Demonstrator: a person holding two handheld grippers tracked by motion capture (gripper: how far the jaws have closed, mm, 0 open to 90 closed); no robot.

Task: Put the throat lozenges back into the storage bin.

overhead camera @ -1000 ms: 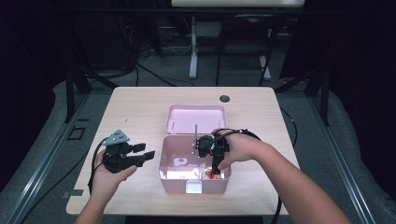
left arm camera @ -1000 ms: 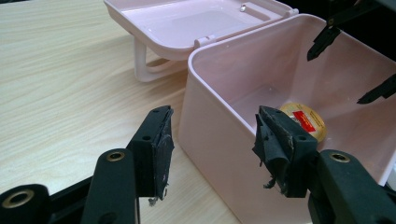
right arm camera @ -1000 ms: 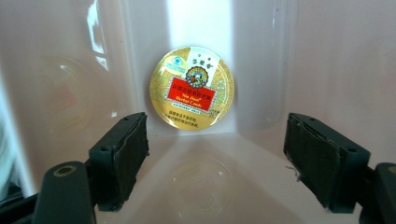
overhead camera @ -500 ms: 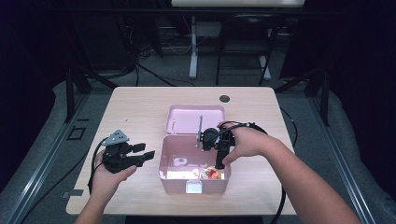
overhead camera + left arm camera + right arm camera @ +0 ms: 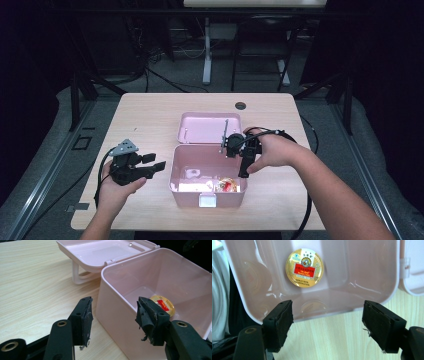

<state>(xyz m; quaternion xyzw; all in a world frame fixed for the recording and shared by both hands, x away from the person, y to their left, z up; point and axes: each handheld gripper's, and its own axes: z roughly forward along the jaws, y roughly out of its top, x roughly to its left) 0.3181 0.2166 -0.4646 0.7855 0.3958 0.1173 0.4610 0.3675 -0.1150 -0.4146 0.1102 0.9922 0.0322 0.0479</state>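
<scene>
Your right gripper (image 5: 243,167) hangs over the right rim of the box (image 5: 175,172), pointing down, with its jaws spread wide and nothing between them. In the right gripper view the jaws (image 5: 327,327) straddle the box wall: the rim runs across just ahead of the pads, bare tabletop (image 5: 332,340) lies directly under the gap, and the tin (image 5: 304,268) sits beyond the rim, flat on the box floor, well ahead of the left pad and apart from both. The tin is round and gold with a red label, face up. The hinge and part of the open lid (image 5: 412,270) lie off to the right of the right pad.

Your left gripper (image 5: 150,167) rests low over the tabletop (image 5: 140,120) just left of the box, also spread and empty. In the left gripper view its jaws (image 5: 113,315) open toward the near corner of the box (image 5: 112,312): the left pad stands over bare wood, the right pad sits in front of the box's rim, and the tin (image 5: 162,305) shows past that right pad, inside the box near the far wall. Whether the pad touches the box is not clear. The lid (image 5: 105,252) lies folded back beyond the box, ahead of the left gripper, propped on its handle.
</scene>
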